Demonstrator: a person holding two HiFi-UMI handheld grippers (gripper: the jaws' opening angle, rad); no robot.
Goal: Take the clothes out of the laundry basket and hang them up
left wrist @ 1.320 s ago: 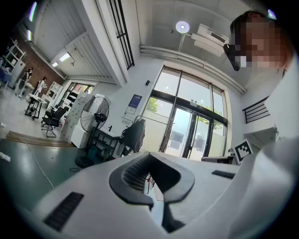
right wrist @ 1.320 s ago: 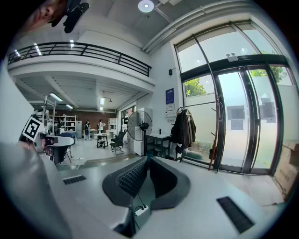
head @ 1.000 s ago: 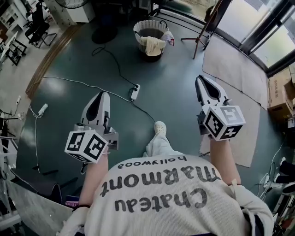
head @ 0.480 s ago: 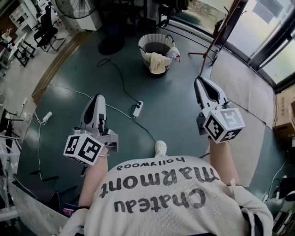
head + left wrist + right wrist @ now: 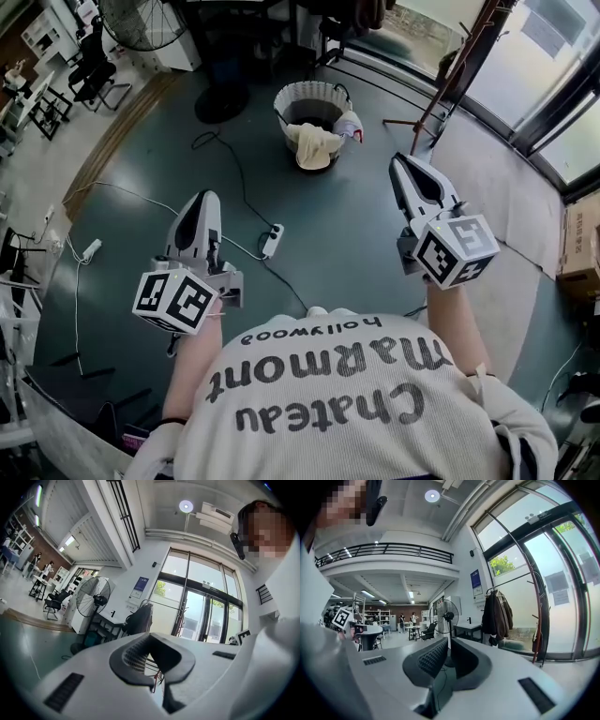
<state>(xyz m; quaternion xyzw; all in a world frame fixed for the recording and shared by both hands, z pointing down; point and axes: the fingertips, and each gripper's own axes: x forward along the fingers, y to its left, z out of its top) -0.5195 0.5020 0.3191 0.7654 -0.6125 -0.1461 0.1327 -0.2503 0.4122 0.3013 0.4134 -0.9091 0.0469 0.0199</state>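
Holding nothing in the left hand-held gripper (image 5: pixel 208 199): white jaws pressed fully together, pointed level ahead over the dark green floor (image 5: pixel 356 234). Holding nothing in the right hand-held gripper (image 5: pixel 401 164) either: jaws drawn in to a thin slit, also level, tips a little further forward than the left. At the back of each, a marker cube (image 5: pixel 176 300) with black-and-white squares.

Just ahead of the left one, on the floor, a white power strip (image 5: pixel 272 241) with a black cable (image 5: pixel 242 178) snaking off toward the top of the head view.

Well ahead, between the 2 lines of aim, the white round laundry basket (image 5: pixel 281 98), upright and well apart from both hand-held grippers. Draped over its near rim, a cream cloth (image 5: pixel 314 148); at its right rim, a small pale pink-and-white piece (image 5: pixel 348 124).

Right of the basket, a reddish-brown slanted pole stand (image 5: pixel 448 80) and a pale mat (image 5: pixel 487 159) along the glass wall (image 5: pixel 525 75). Far left, a large black pedestal fan (image 5: pixel 141 17).

Past the right jaws, dark coats (image 5: pixel 497 613) hanging beside that glass.
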